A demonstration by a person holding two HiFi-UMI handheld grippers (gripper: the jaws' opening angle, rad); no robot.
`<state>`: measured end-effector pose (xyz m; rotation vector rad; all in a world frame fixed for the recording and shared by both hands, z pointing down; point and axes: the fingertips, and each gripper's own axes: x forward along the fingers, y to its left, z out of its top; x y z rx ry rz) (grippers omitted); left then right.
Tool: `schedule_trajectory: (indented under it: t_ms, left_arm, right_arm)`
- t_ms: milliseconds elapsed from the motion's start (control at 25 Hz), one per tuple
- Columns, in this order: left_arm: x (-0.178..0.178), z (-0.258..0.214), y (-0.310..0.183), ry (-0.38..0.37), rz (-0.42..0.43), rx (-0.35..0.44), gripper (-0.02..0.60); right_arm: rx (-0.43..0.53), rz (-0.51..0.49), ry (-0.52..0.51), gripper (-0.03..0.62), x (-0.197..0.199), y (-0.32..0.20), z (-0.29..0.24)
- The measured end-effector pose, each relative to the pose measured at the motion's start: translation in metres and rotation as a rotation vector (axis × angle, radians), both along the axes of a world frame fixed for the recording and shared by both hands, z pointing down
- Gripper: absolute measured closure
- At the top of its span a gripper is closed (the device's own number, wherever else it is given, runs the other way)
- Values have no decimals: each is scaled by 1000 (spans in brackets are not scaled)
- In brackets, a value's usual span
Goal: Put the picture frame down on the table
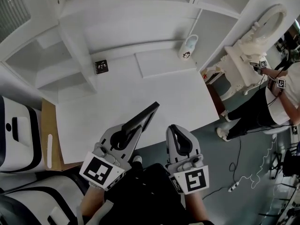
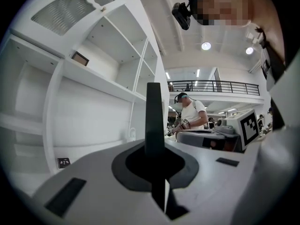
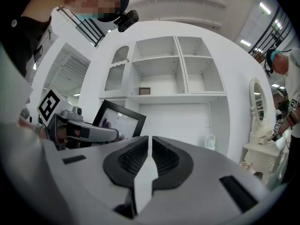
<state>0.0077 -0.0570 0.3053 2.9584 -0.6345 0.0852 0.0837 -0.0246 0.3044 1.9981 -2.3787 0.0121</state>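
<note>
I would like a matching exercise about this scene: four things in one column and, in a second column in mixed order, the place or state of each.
Column one:
1. picture frame
2. right gripper
3. small dark card
4. small white pot

Column two:
a. stands at the back right of the table
b. clamped edge-on between the jaws of the left gripper, above the table's front edge
c. jaws together, nothing between them
d. at the back left of the table

Pairs: 1-b, 2-c, 3-d, 4-a.
</note>
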Motion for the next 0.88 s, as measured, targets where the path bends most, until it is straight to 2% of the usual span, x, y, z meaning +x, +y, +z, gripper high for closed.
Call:
schedule_trajectory:
  t_ms: [240, 560, 720, 880]
  left_arm:
    - [-3, 1, -11, 14, -29, -22, 569]
    - [-1, 0, -24, 36, -66, -60, 569]
    - [7, 2, -27, 48, -89, -84, 569]
    - [20, -1, -29, 70, -98, -91, 569]
  right_arm:
    - [-30, -132, -1, 519, -21, -22, 5]
    - [-55, -313, -34, 513, -36, -46, 11]
    - [-76, -384, -46, 474, -34, -55, 14]
    - [-78, -445, -57, 474, -25, -62, 12]
